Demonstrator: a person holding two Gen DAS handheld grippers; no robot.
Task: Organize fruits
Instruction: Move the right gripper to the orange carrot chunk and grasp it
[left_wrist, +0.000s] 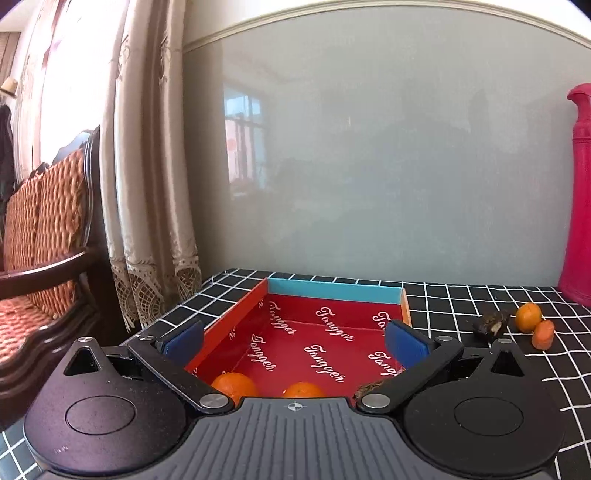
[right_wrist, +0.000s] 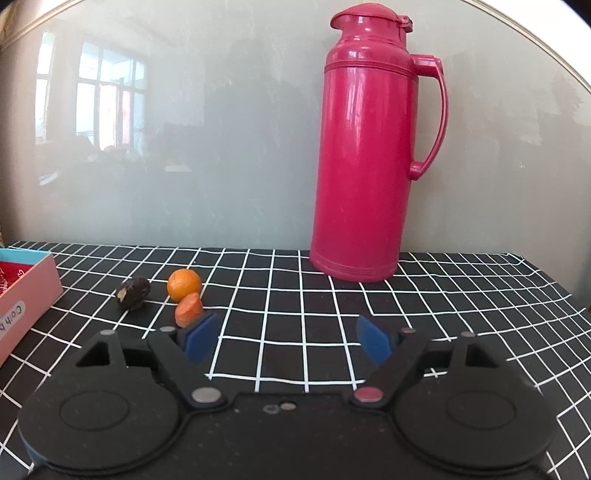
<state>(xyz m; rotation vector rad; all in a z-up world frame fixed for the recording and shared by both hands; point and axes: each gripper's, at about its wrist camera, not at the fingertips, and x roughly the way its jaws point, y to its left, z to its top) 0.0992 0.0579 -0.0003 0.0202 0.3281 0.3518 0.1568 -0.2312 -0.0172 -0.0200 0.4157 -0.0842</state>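
Note:
A shallow red box (left_wrist: 258, 314) with a blue far wall sits on the checked cloth. Two oranges (left_wrist: 234, 384) (left_wrist: 303, 389) and a dark fruit (left_wrist: 369, 387) lie at its near end. My left gripper (left_wrist: 295, 339) is open and empty, over the box. To the right of the box lie a dark brown fruit (left_wrist: 490, 323) (right_wrist: 133, 292), an orange (left_wrist: 528, 316) (right_wrist: 184, 284) and a carrot piece (left_wrist: 543, 334) (right_wrist: 188, 309). My right gripper (right_wrist: 286, 339) is open and empty; the carrot piece is just beyond its left fingertip.
A tall red thermos (right_wrist: 369, 147) (left_wrist: 580, 184) stands at the back of the table by the grey wall. The box's corner (right_wrist: 26, 295) shows at the left of the right wrist view. A curtain (left_wrist: 147, 166) and a wooden chair (left_wrist: 44, 240) stand left of the table.

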